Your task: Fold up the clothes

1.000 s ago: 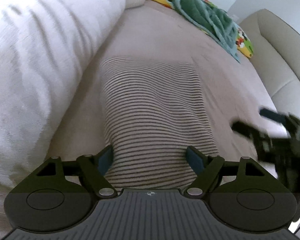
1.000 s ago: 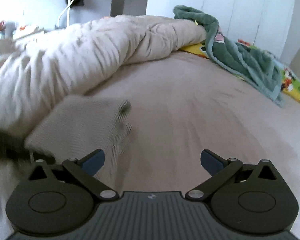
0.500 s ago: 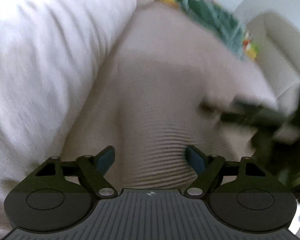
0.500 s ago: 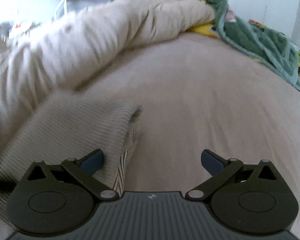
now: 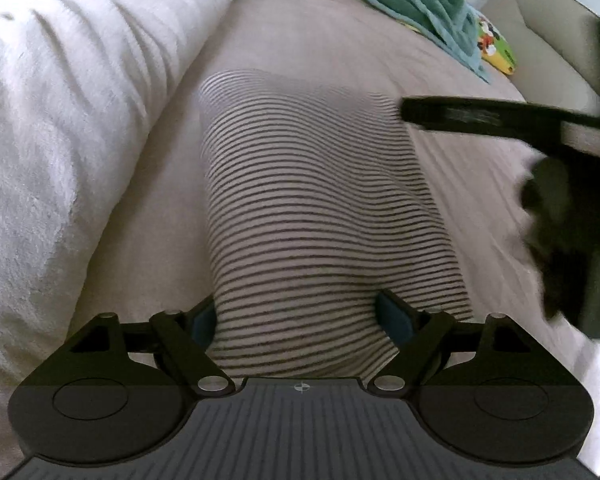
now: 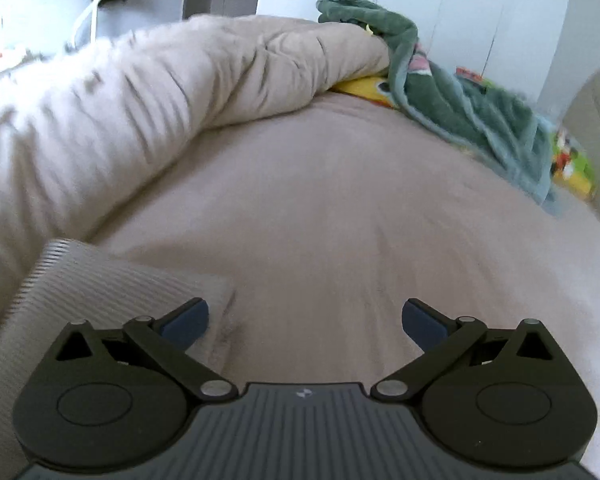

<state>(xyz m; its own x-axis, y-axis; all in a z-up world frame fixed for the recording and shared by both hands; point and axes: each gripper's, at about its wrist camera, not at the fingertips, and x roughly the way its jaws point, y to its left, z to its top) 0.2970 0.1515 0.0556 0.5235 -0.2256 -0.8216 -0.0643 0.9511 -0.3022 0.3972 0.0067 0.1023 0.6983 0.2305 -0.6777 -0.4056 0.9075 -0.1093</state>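
Striped garment (image 5: pixel 320 216): folded into a long band on the beige bed sheet (image 5: pixel 300 40), running from 6 o'clock up toward 12 in the left wrist view; in the right wrist view it sits at 8 o'clock.
Left gripper (image 5: pixel 300 320): jaws opening, set wide, with the near end of the garment between them; whether the blue pads (image 5: pixel 394 316) press the cloth cannot be told for certain, they look to sit at its edges.
Right gripper (image 6: pixel 305 320): jaws wide, nothing between them but bare sheet; its left pad (image 6: pixel 186 320) lies over the garment's corner. In the left view it shows as a dark blurred shape at 3 o'clock, one finger reaching toward the garment's far right corner.
Surroundings: a bulky white duvet (image 5: pixel 80 100) banks along 9 to 11 o'clock, close beside the garment; a green towel (image 6: pixel 460 108) lies on a bright patterned cloth (image 5: pixel 496 44) at 1 o'clock; a cream padded headboard (image 5: pixel 540 12) stands at 2 o'clock.
Change from a second ago: the right gripper has come closer over the garment's right edge, and the left jaws are a little wider.
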